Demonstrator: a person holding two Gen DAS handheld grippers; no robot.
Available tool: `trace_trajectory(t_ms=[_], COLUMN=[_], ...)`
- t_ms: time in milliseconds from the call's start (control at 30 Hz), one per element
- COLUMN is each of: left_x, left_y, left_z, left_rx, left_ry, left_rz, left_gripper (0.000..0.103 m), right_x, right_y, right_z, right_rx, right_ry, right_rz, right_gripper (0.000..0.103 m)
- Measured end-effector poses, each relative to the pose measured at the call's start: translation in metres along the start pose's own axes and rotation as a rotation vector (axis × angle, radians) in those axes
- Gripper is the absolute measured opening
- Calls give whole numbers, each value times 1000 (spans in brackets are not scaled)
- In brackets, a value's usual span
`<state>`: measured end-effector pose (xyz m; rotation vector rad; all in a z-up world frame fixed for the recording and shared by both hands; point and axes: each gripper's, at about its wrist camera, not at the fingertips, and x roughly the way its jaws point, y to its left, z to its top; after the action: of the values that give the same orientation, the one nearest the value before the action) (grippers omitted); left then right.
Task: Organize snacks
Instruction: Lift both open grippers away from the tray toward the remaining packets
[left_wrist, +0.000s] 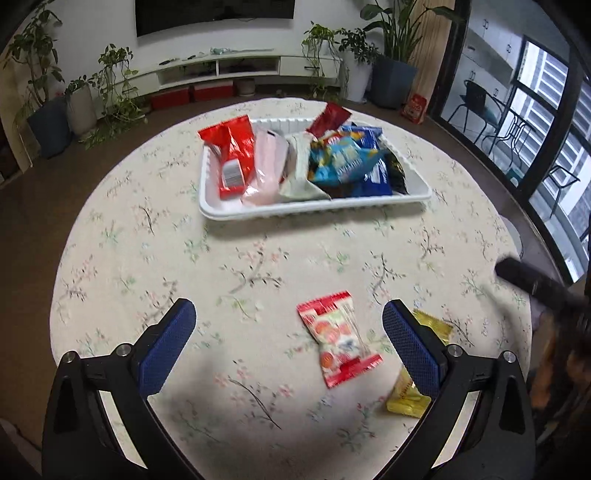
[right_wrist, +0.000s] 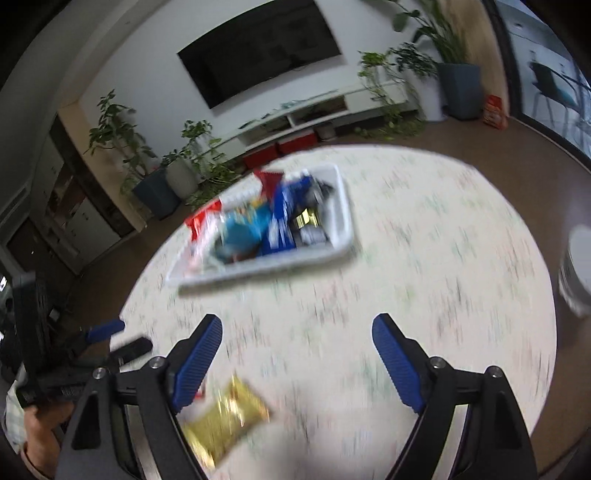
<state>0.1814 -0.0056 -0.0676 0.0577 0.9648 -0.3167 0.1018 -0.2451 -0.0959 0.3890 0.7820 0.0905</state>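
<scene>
Both claws gape empty, left gripper (left_wrist: 288, 332) over the red-and-white candy packet (left_wrist: 338, 349), so I judge pickup next: close on it, then carry toward the white tray (left_wrist: 314, 212) at twelve o'clock.

I see a cream tablecloth (left_wrist: 258, 258) patterned with pink and green blossom sprigs; the tray (left_wrist: 314, 210) is white; one loose packet (left_wrist: 338, 341) is red and white, the other (right_wrist: 225, 417) shiny gold; my gripper pads (left_wrist: 168, 347) are blue.
</scene>
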Motion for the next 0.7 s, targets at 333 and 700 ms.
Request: trace_trajectory(t_ms=[333, 700], left_x=[33, 58], left_y=[-40, -32], left_z=[-5, -10], left_rx=[99, 47], left_ry=[97, 155], left_rz=[123, 90], left_gripper=[102, 85], right_x=[2, 8], right_y=[0, -3], right_z=[-22, -24], right_rx=[-33, -9], right_ry=[41, 64], right_rz=[-40, -23], right_gripper=[83, 83])
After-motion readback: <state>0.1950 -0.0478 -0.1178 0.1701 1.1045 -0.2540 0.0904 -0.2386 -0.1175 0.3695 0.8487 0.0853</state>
